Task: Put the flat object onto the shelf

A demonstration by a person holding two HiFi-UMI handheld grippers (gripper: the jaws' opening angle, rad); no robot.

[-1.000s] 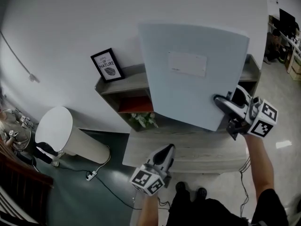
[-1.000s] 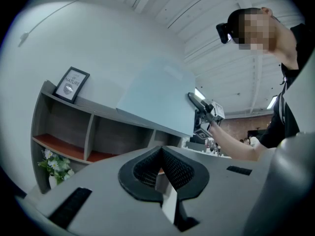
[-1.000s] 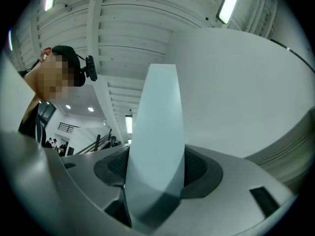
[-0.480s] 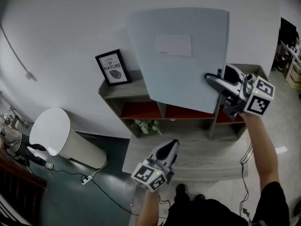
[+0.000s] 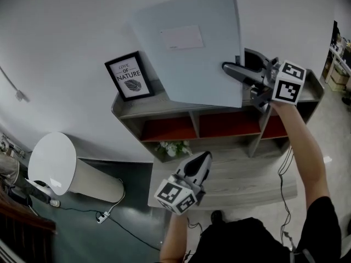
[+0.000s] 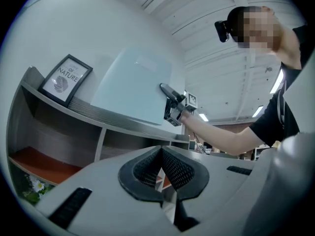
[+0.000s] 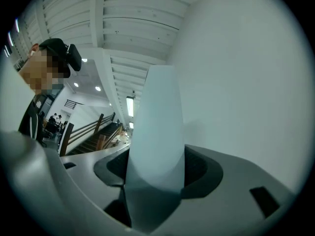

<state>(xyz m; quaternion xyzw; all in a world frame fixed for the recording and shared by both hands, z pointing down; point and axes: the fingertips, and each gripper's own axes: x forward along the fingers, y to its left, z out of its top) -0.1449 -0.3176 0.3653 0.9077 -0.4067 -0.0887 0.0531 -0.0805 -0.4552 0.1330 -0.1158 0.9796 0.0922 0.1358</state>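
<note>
The flat object is a large pale blue-grey board [image 5: 189, 51] with a blank label near its top. It stands almost upright against the white wall, its lower edge at the top of the grey shelf unit [image 5: 164, 107]. My right gripper [image 5: 235, 70] is shut on the board's right edge, and the board [image 7: 157, 132] fills the space between its jaws in the right gripper view. My left gripper [image 5: 202, 160] hangs low in front of the shelf, shut and holding nothing. From the left gripper [image 6: 161, 154] view the board [image 6: 133, 85] shows above the shelf top [image 6: 98, 114].
A framed "Love of Nature" print [image 5: 128, 75] leans on the shelf top left of the board. The shelf's open compartments have red floors [image 5: 164, 130]. A small plant [image 5: 174, 148] sits below. A white cylindrical bin [image 5: 60, 166] stands on the floor at the left.
My right gripper has carried the board up and left, from in front of the shelf to the wall above the shelf top. The left gripper has stayed low.
</note>
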